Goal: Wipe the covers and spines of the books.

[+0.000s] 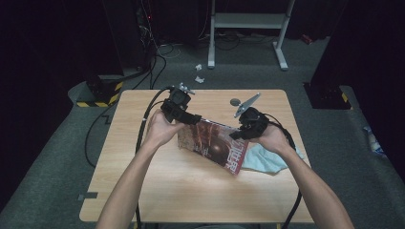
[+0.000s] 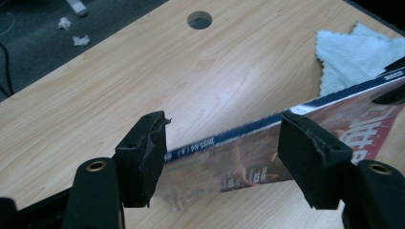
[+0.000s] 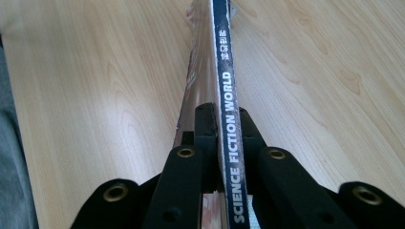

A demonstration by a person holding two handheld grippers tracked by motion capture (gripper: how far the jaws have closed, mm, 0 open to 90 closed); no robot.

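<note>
- My right gripper (image 3: pixel 223 143) has its jaws clamped on the spine edge of the magazine (image 3: pixel 228 157); the pads press it from both sides, and the dark blue spine reading "SCIENCE FICTION WORLD" runs straight up between them in the right gripper view.
- My left gripper (image 2: pixel 222 157) has its jaws spread wide. The magazine (image 2: pixel 248 162) passes between the pads, but neither pad presses on it; there is open space on both sides of the spine.
- In the high view my left gripper (image 1: pixel 184 116) sits at the magazine's far left corner and my right gripper (image 1: pixel 243 131) at its right end, each held in one of my hands.
- The magazine (image 1: pixel 212 143) is held up off the table by its spine edge, tilted, its reddish-brown cover facing me and a red and white title band at its lower right.
- Just behind and under its right end lies a pale blue cloth (image 1: pixel 265 160), flat on the table and partly covered by my right hand.
- The wooden table (image 1: pixel 157 191) carries all this; a round cable hole (image 2: pixel 199 19) sits near its far edge.
- Beyond the table, on the grey carpet, lie small scraps of crumpled paper (image 1: pixel 198 73).
</note>
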